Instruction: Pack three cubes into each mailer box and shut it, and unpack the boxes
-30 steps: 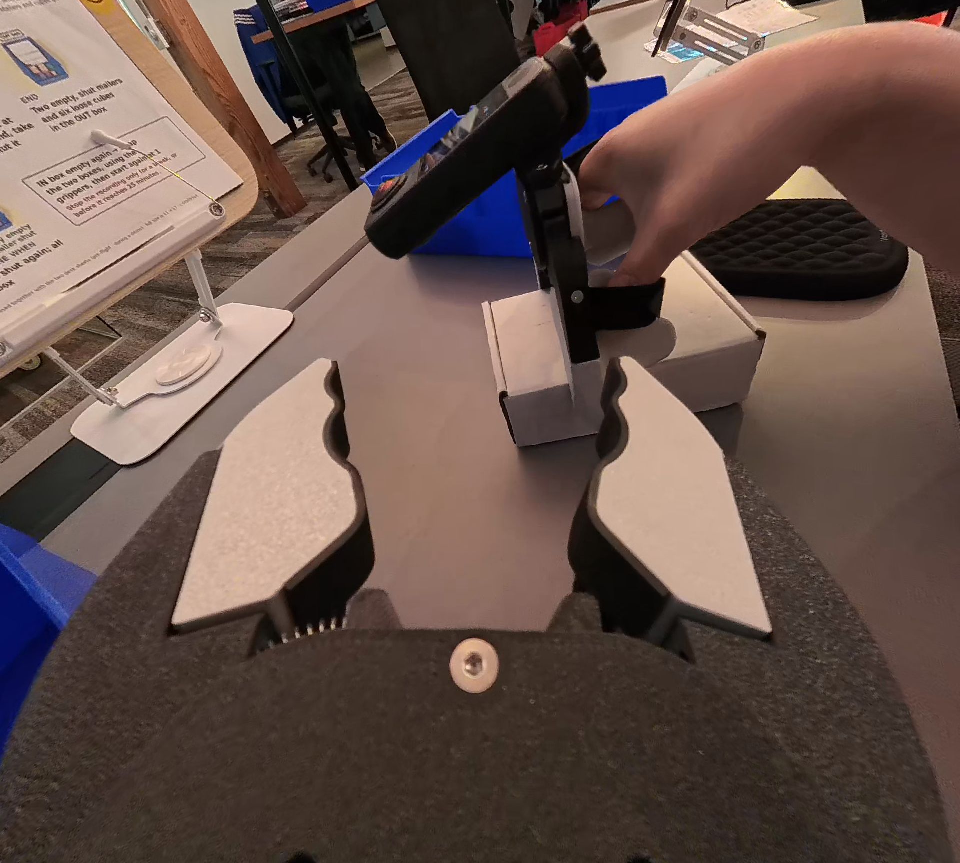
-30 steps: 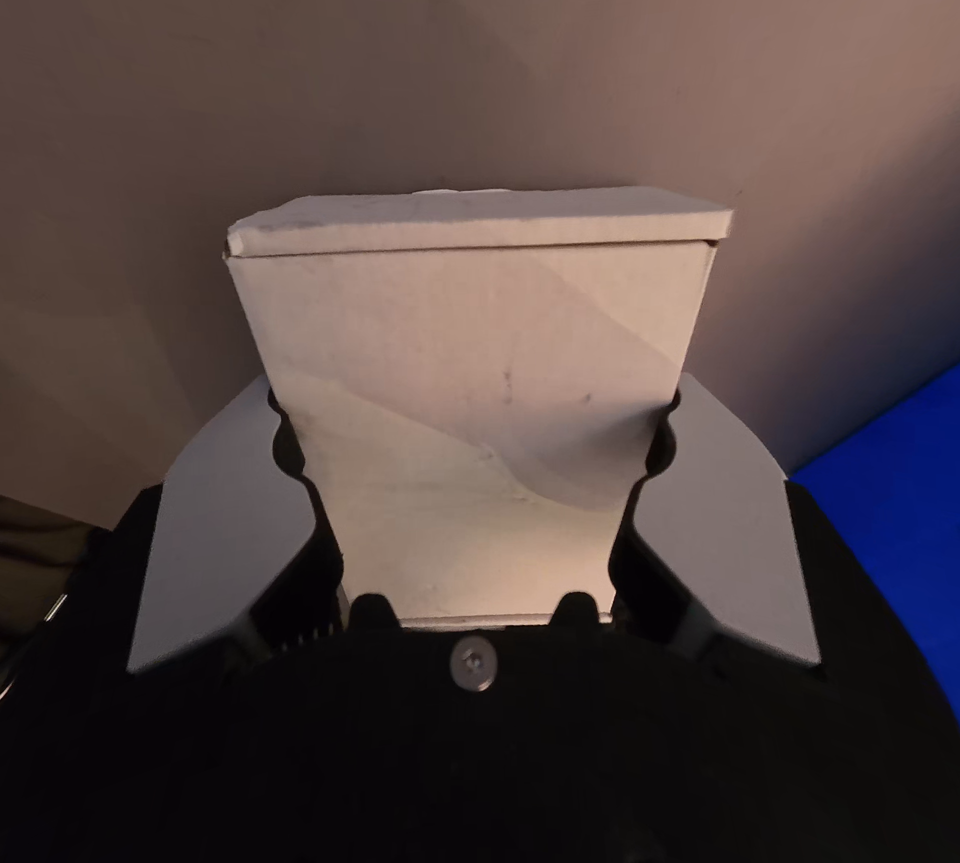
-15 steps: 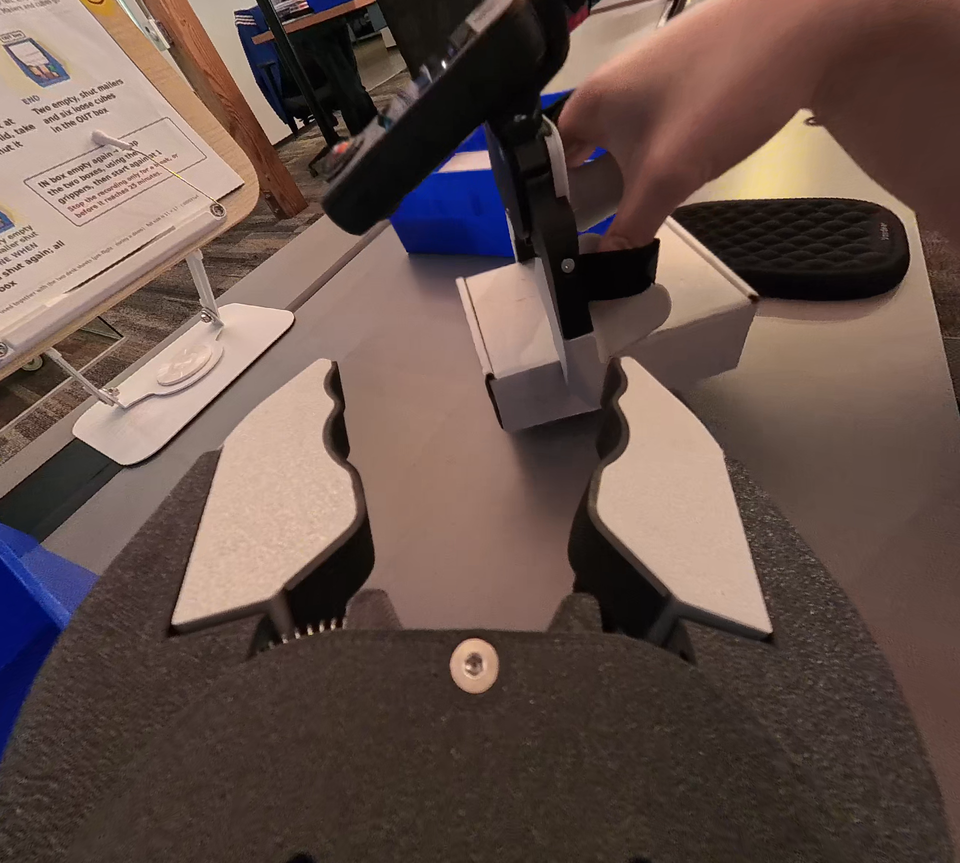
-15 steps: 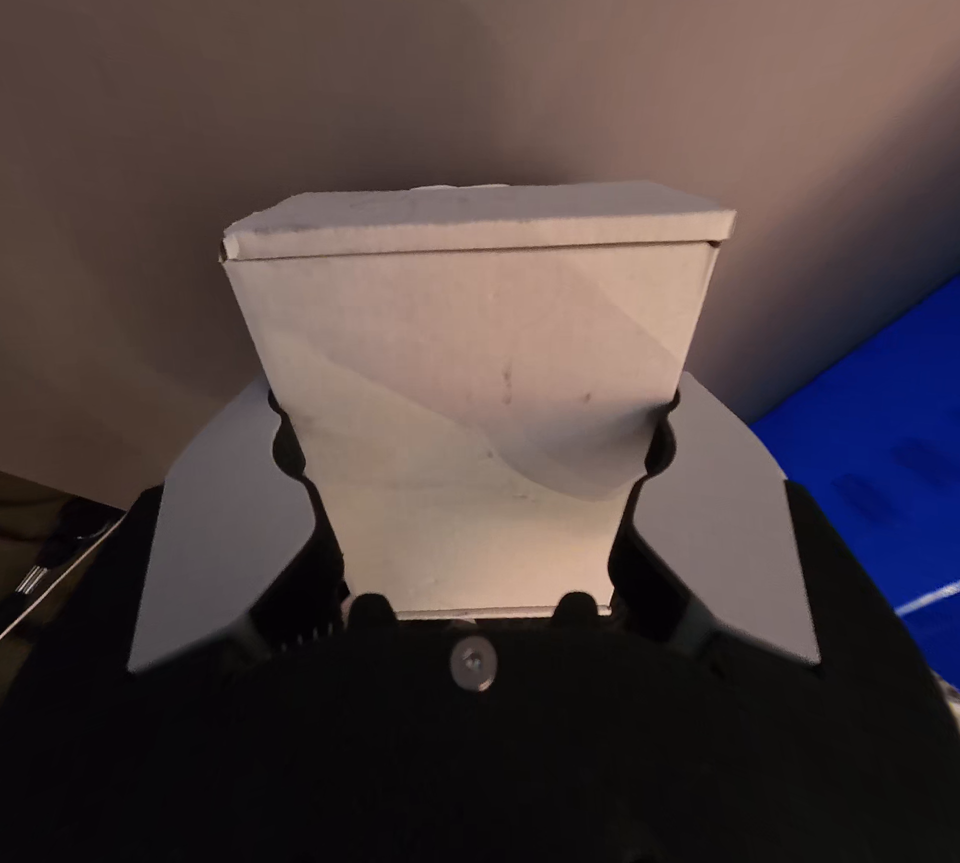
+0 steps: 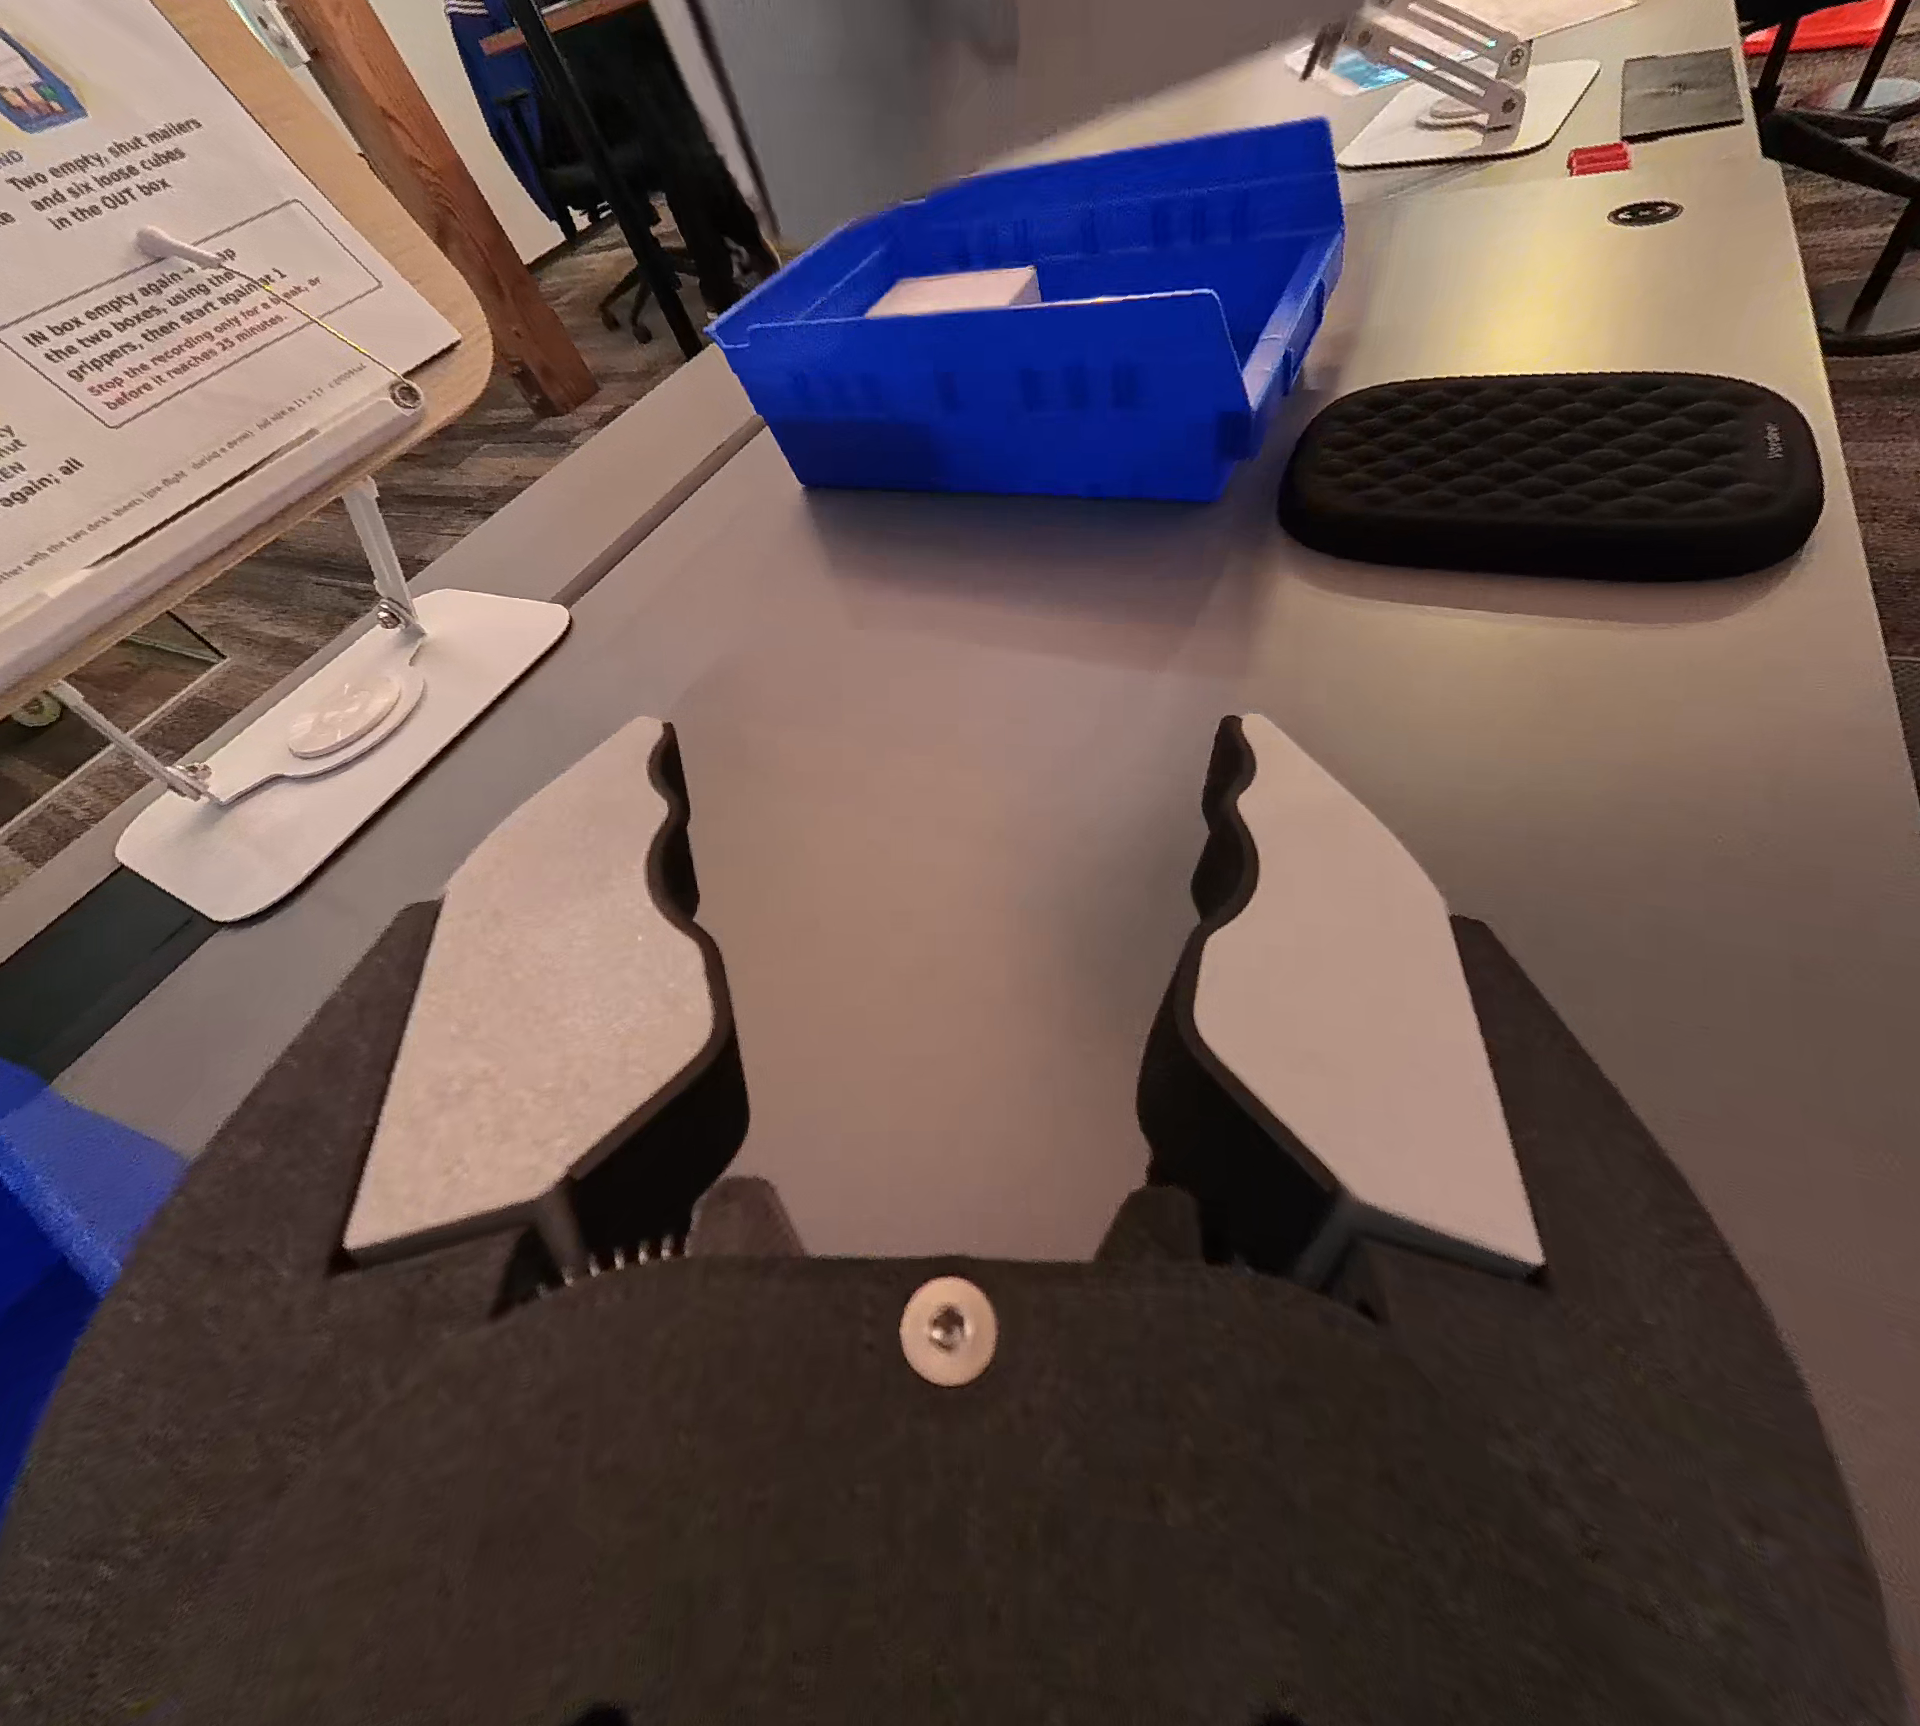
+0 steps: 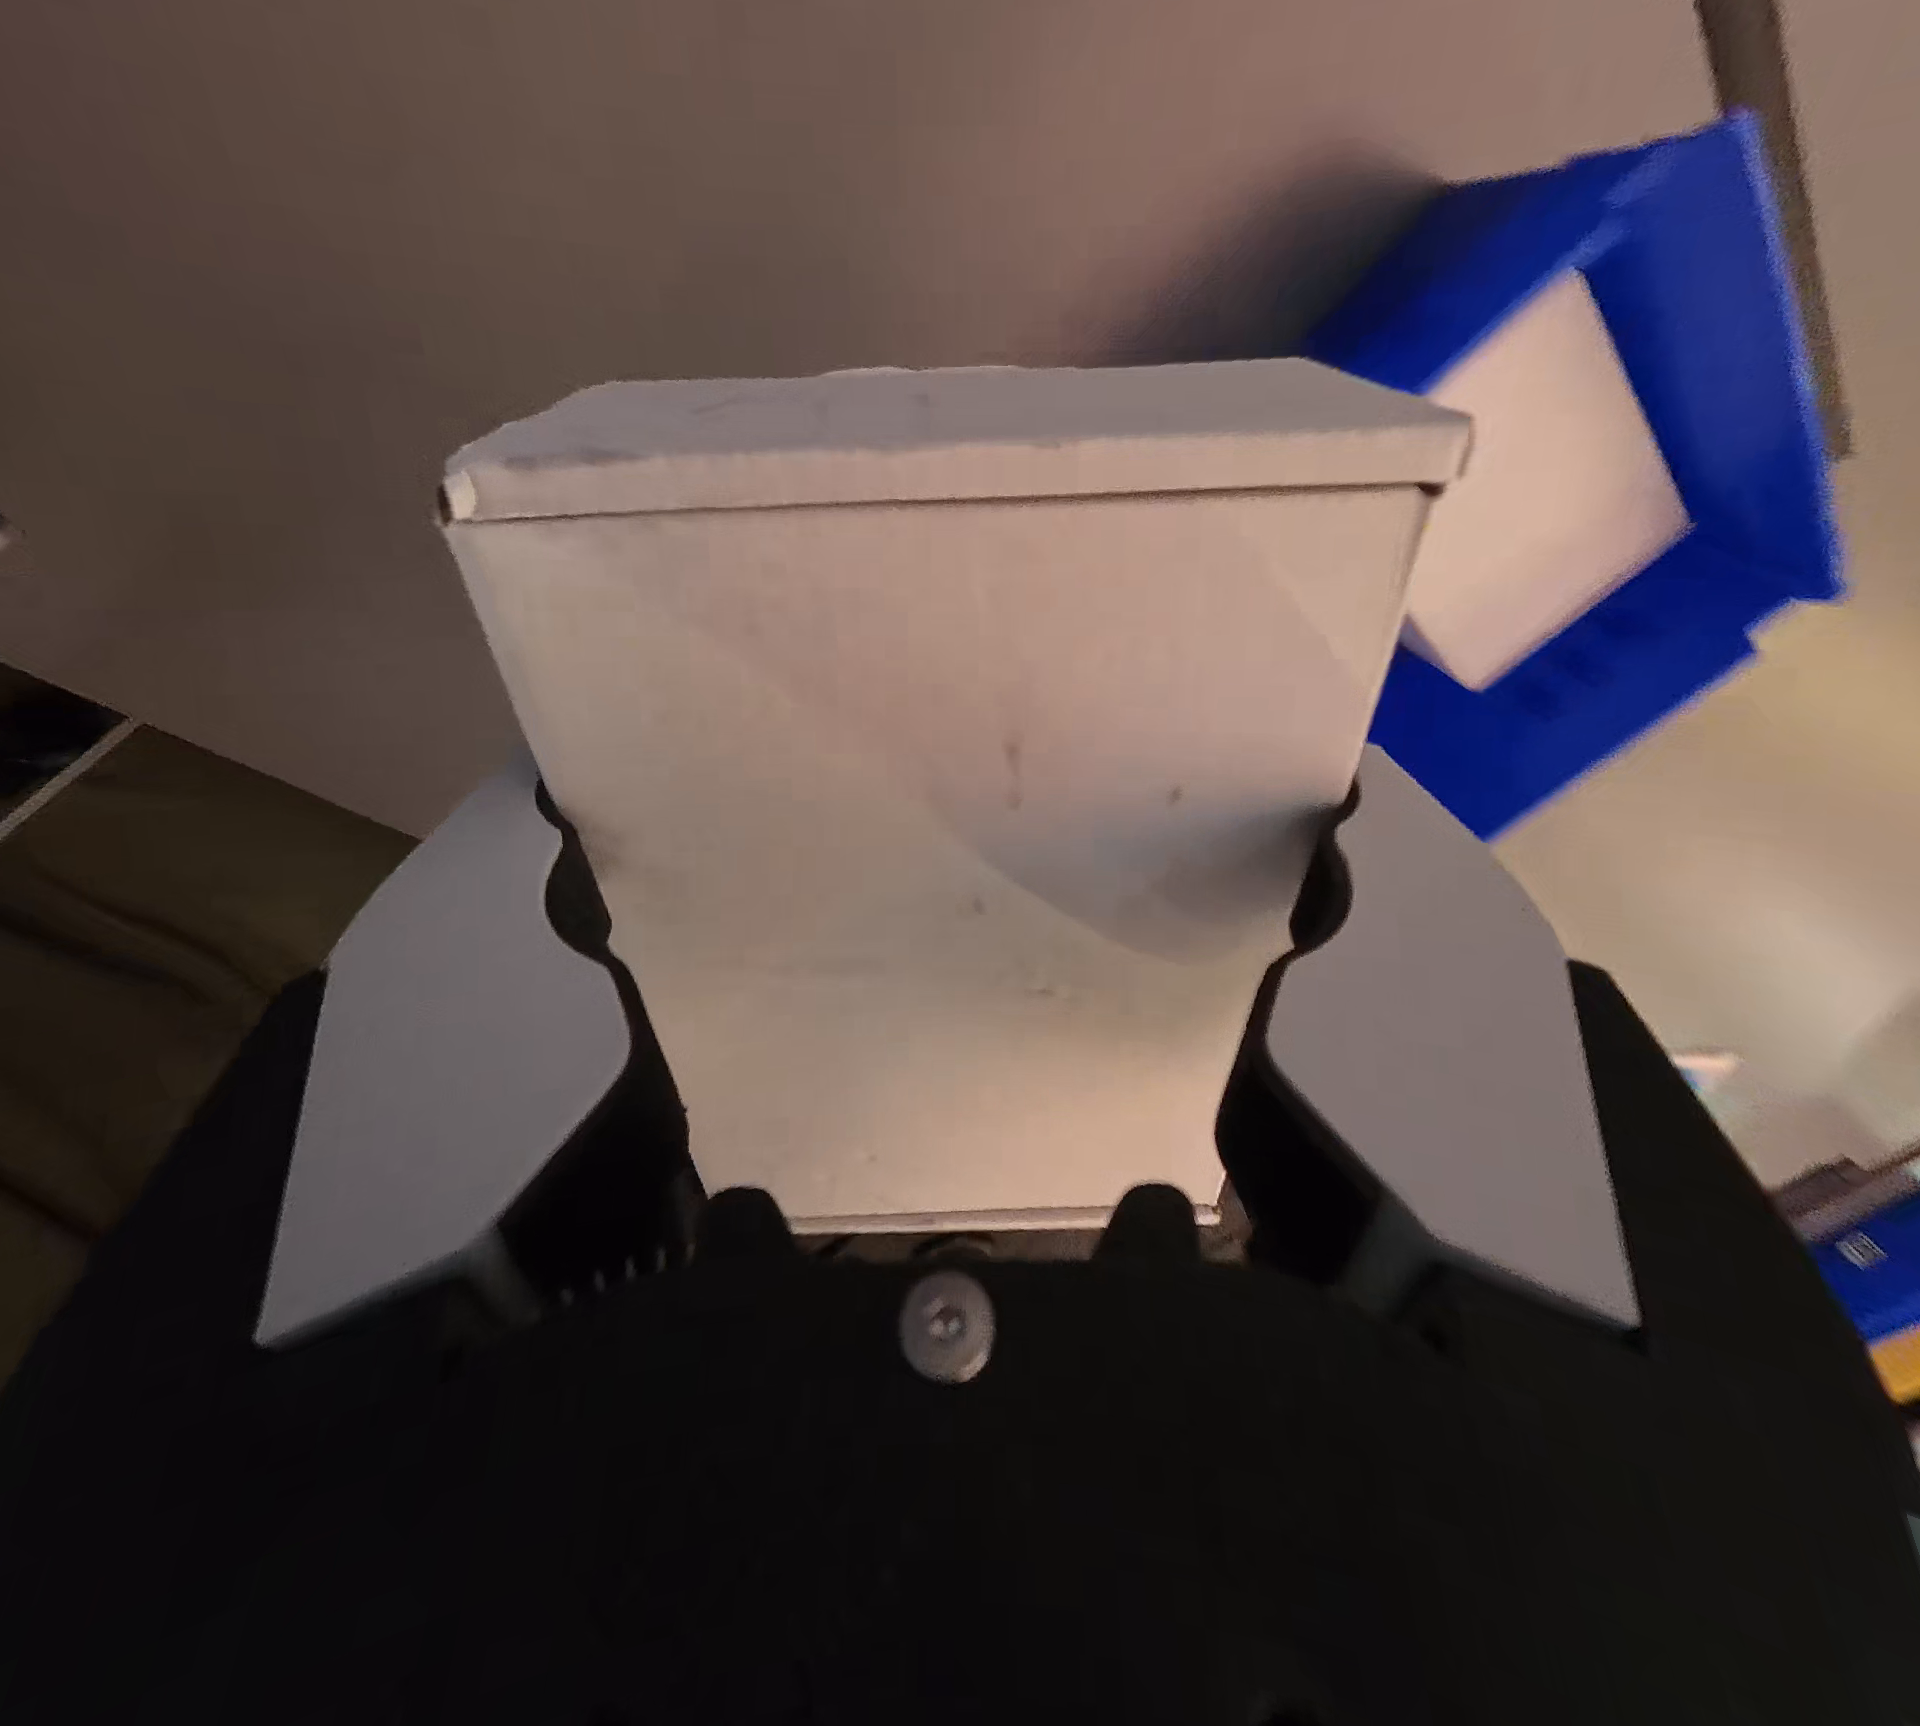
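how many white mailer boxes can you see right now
2. One shut mailer box is clamped in the right gripper, lifted above the grey table. The other white box lies inside the blue bin. More could be hidden behind the bin's walls.

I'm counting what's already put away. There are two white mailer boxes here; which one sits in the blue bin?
The far mailer box lies inside the blue bin. The other mailer box is clamped shut-lidded in the right claw, above the table.
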`<state>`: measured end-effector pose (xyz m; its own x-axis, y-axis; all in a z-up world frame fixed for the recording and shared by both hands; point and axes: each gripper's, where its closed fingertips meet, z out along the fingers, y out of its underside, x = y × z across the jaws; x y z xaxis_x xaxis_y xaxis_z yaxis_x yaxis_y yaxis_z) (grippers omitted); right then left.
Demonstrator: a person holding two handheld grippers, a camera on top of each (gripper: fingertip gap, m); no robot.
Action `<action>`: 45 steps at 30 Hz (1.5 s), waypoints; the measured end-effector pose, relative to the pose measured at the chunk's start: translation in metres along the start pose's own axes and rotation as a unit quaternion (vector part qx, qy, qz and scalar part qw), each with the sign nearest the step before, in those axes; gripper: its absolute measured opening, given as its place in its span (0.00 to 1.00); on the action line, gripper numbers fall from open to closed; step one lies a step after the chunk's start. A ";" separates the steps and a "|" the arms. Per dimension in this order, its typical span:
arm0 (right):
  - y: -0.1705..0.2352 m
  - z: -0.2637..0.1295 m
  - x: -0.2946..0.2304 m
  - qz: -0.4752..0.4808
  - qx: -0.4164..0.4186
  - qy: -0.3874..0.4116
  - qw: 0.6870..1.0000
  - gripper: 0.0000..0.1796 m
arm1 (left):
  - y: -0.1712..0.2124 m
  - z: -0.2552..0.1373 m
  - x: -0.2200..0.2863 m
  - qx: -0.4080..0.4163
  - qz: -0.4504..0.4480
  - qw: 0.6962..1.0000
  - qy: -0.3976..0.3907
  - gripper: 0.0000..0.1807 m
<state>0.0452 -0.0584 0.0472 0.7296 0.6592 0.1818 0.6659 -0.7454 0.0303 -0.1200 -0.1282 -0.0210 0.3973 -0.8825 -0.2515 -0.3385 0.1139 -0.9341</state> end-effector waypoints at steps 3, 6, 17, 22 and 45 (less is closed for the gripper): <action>0.024 -0.013 0.037 -0.006 -0.001 0.030 1.000 0.73 | 0.000 0.001 0.002 0.001 -0.003 1.000 0.005 0.52; 0.039 -0.011 0.073 -0.036 0.024 0.058 0.997 0.73 | -0.002 0.004 0.009 0.008 -0.007 1.000 0.020 0.52; 0.089 0.108 0.134 -0.206 0.029 0.040 0.977 0.73 | -0.034 -0.003 0.045 0.095 -0.095 0.979 0.152 0.52; 0.095 0.169 0.127 -0.315 0.025 0.011 0.949 0.73 | -0.032 0.001 0.034 0.091 -0.104 0.980 0.144 0.52; 0.077 0.118 0.128 -0.344 0.188 0.121 0.912 0.65 | -0.051 -0.026 0.018 0.142 -0.127 0.974 0.120 0.54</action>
<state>0.2085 -0.0199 -0.0433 0.0928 0.8826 0.4609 0.9926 -0.0459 -0.1121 -0.1181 -0.1615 0.0287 0.2148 -0.9762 0.0308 0.0082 -0.0298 -0.9995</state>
